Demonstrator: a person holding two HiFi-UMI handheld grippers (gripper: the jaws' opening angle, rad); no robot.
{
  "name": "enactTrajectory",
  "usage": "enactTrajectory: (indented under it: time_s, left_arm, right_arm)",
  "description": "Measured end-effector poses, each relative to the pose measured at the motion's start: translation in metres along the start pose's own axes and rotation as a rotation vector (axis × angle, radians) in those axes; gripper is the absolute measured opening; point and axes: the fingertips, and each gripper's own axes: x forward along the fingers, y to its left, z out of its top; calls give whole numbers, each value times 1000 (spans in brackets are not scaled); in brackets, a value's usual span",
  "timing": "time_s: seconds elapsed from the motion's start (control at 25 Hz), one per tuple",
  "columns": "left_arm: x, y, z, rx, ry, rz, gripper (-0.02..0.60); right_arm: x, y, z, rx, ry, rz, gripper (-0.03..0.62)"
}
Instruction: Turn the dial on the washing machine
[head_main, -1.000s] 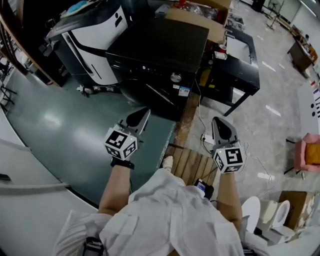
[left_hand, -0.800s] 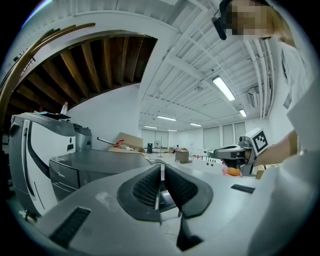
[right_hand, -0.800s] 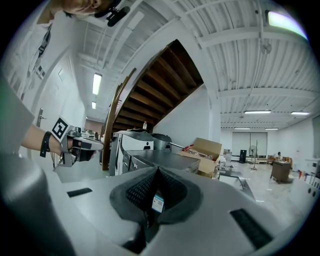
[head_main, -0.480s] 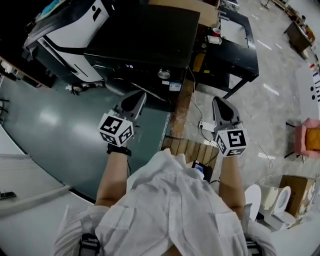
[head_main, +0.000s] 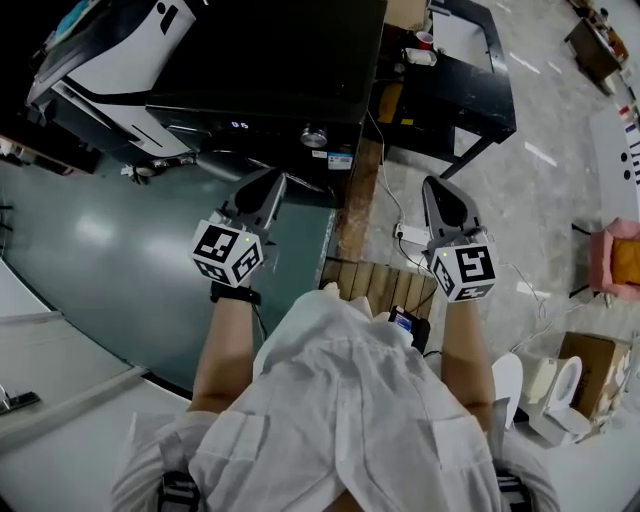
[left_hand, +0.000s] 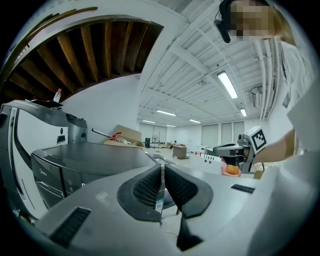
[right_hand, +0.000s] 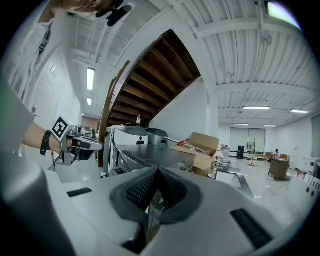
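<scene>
Dial (head_main: 314, 136) on the dark washing machine (head_main: 280, 60) sits untouched ahead of us. We hold left claw (head_main: 266, 184) and right claw (head_main: 438, 194) short of it, both pinched together, empty

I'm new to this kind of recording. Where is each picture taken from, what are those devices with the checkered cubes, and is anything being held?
There is no robot here. A person in a white shirt holds a two-jaw gripper in each hand. The top-down picture comes from a camera on the person's head. It shows the left gripper and the right gripper pointing forward, each with a marker cube. The other two pictures come from cameras riding on the grippers, looking along their jaws. In both, the jaws are together and hold nothing. Ahead stands a black washing machine with a round dial on its front. Neither gripper touches it. A wooden slatted board lies at the person's feet.
</scene>
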Motion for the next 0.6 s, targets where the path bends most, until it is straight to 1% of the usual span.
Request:
enactTrajectory:
  time_s: [0.28, 0.44, 0.6]
  left_arm:
    - [10, 9, -12, 4, 15, 27, 21]
    - [24, 13, -22, 32, 37, 30, 23]
    - [43, 18, -39, 47, 70, 65, 23]
  right_arm:
    - [13, 8, 1, -19, 4, 16, 2]
    - [25, 14, 9, -35, -6, 27, 2]
    - [35, 17, 11, -36, 5, 48, 2]
